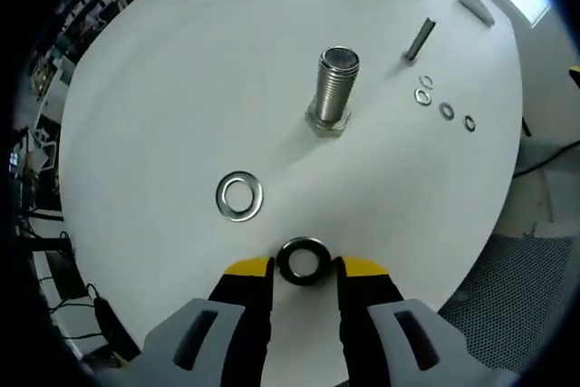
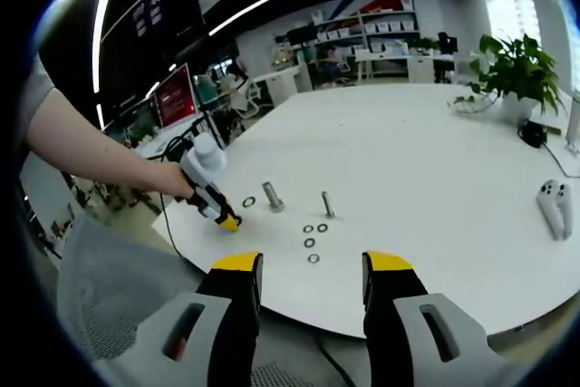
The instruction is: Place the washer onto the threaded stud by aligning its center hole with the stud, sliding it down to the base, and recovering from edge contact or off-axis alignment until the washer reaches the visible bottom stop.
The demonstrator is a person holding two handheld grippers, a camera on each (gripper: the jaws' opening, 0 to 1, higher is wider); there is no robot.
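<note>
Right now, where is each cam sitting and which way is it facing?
Left gripper view: rides the left gripper, low over the white table, looking down along its jaws at a dark washer between the tips, a silver washer and the threaded stud.
Right gripper view: rides the right gripper, held back off the table edge, facing across it into the office; the person's forearm shows.
Shared: table, stud, silver washer, four small washers, left gripper.

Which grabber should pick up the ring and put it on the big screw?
Left. The left gripper sits open around the dark washer, with the threaded stud just ahead. The right gripper hangs open off the table edge, farther away.
</note>
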